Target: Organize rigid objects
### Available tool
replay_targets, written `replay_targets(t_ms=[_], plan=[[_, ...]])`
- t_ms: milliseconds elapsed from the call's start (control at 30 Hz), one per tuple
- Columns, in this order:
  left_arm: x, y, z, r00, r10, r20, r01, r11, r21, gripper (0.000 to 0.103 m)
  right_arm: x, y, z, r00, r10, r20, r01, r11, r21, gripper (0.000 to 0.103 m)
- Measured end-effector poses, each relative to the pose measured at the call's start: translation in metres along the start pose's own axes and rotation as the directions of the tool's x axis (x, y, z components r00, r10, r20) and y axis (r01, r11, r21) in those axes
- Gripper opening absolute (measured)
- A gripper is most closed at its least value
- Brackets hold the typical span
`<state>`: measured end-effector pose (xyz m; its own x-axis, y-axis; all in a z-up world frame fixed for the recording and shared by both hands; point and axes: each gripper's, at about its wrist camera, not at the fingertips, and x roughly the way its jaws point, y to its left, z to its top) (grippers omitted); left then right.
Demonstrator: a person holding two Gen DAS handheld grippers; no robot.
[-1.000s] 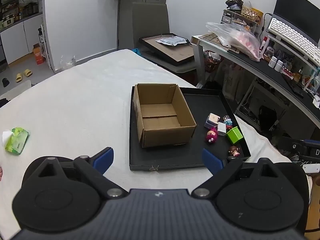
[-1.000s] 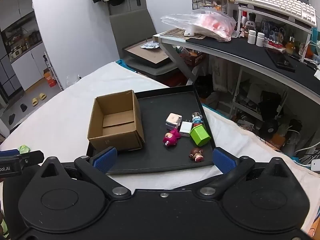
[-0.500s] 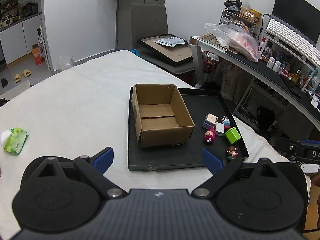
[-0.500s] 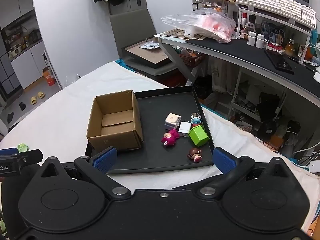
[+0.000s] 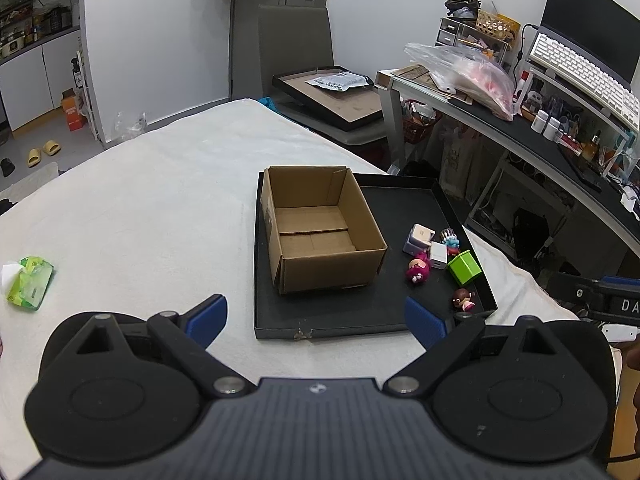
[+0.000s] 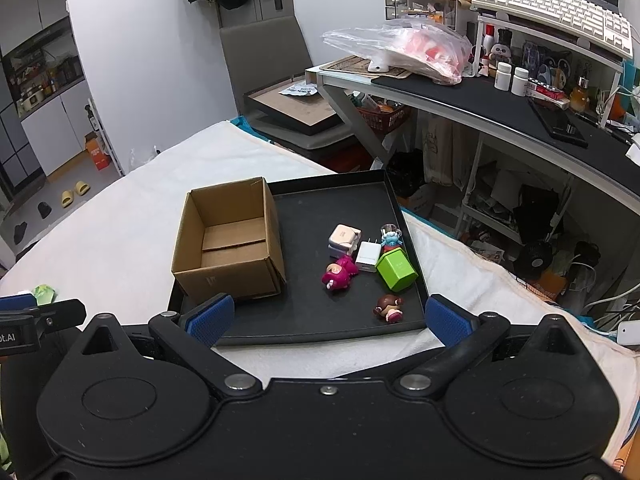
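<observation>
Task barely begun; cardboard box [image 6: 230, 240] sits empty on black tray [image 6: 320, 320]; toys, green cube [image 6: 396, 270] and white charger [image 6: 368, 256] lie loose beside it; left gripper [image 5: 316, 316] and right gripper [image 6: 326, 316] hover, fingers apart, holding nothing.

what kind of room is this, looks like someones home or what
Most likely a lived-in home room, a bedroom or study. A cluttered desk carries a keyboard, slippers lie on the floor, and kitchen-style cabinets show through the doorway.
</observation>
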<state>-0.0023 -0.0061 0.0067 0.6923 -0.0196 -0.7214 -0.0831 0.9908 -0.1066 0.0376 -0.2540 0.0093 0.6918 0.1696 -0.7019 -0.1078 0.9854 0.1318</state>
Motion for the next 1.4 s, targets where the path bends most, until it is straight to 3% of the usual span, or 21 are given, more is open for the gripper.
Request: replay_targets(t_ms=[1400], plan=[[0.0061, 0.0005, -0.0027, 1.000, -0.003, -0.006, 0.003, 1.000, 0.005, 0.095, 0.0036, 0.0009, -0.0040, 1.000, -0.015, 0.002, 0.015, 1.000, -0.014, 0.103]])
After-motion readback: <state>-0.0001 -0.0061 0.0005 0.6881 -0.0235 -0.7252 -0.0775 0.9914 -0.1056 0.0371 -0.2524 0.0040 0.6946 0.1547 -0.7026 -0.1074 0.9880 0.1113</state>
